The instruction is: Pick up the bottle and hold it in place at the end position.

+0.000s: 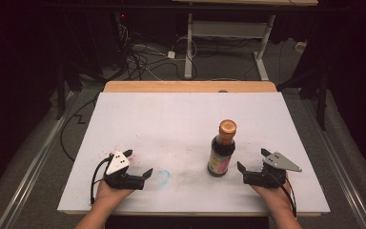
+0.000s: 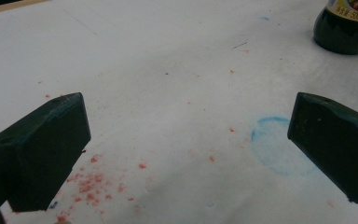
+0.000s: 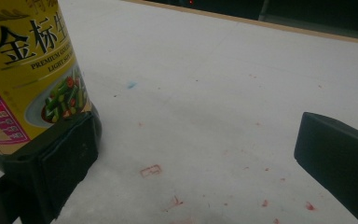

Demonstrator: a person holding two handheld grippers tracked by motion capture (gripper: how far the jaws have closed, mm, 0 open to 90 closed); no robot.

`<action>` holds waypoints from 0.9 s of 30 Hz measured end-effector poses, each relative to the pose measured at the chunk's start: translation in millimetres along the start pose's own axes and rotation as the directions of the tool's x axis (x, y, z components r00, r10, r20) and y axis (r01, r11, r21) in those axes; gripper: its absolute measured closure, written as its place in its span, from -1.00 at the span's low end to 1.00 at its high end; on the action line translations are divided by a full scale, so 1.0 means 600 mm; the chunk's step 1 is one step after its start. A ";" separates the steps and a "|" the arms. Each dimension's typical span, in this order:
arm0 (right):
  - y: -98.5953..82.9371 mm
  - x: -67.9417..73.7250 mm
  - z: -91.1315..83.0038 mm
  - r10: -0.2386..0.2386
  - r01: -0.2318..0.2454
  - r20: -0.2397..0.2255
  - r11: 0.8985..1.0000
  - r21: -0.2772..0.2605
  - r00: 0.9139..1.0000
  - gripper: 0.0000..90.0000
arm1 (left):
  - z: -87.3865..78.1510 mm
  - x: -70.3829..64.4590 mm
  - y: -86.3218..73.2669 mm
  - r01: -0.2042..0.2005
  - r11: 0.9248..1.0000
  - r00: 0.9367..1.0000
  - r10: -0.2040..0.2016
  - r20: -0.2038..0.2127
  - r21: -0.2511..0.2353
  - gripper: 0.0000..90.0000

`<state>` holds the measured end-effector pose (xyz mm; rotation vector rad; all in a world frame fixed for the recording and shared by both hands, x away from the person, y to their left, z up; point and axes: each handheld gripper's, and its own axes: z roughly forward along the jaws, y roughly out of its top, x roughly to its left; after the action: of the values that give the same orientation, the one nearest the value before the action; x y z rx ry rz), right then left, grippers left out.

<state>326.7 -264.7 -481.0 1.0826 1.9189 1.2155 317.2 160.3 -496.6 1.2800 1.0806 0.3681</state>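
Bottle (image 1: 222, 150) of soy sauce stands upright on the white tabletop (image 1: 181, 119), at about 4 o'clock from the board's centre, near the front edge. Dark glass, copper-coloured cap (image 1: 228, 126), yellow and pink label with Chinese characters and a picture of vegetables, read in the right gripper view (image 3: 28, 74). In the left gripper view only the bottle's dark base (image 2: 345, 28) shows at 1 o'clock, well apart from the jaws.

Right gripper (image 1: 253, 165) rests on the table at 3 o'clock from the bottle, just beside it, held by the person's right hand (image 1: 274, 193). Jaws spread wide, nothing between them. In the right gripper view (image 3: 193, 154) the left-side jaw overlaps the bottle's base; cannot tell if it touches. The other jaw is well clear of it.

Left gripper (image 1: 137, 163) sits at 9 o'clock from the bottle, well apart, held by the left hand (image 1: 106, 193). Jaws gaping too, holding nothing; in the left gripper view (image 2: 186, 144) only bare table lies between them.

Faint blue ring stain (image 1: 162, 177) on the table between left gripper and bottle, just beside the left gripper's near jaw; same ring in the left gripper view (image 2: 272, 145). Red specks (image 2: 91, 184) scattered by the left-side jaw. Red specks (image 3: 265, 203) also near the right gripper.

Wooden table edge (image 1: 190, 86) at 12 o'clock; cables (image 1: 143, 55) on the floor beyond.
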 end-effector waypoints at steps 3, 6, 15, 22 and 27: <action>-0.001 0.000 -0.001 0.004 -0.004 -0.001 1.000 -0.005 1.000 -1.00 | -0.001 0.001 0.001 0.007 1.000 1.000 -0.007 0.005 0.001 -1.00; -0.001 0.000 -0.002 0.001 -0.001 0.002 1.000 -0.011 1.000 -1.00 | 0.000 0.002 0.001 0.007 1.000 1.000 -0.007 0.006 0.004 -1.00; 0.000 0.001 -0.001 -0.001 0.001 0.002 1.000 -0.005 1.000 -1.00 | -0.003 0.003 0.004 0.027 1.000 1.000 -0.027 0.014 -0.013 -1.00; 0.002 -0.001 0.004 -0.008 0.008 -0.005 1.000 0.018 1.000 -1.00 | -0.001 0.000 0.001 0.004 1.000 1.000 -0.004 0.006 -0.002 -1.00; 0.004 -0.002 0.009 0.003 -0.002 -0.013 0.999 0.053 1.000 -1.00 | -0.003 0.000 0.000 -0.004 1.000 1.000 0.004 0.010 -0.011 -1.00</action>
<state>332.4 -263.2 -480.9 1.1071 1.9704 1.1821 315.7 161.5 -496.4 1.2731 1.0660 0.3702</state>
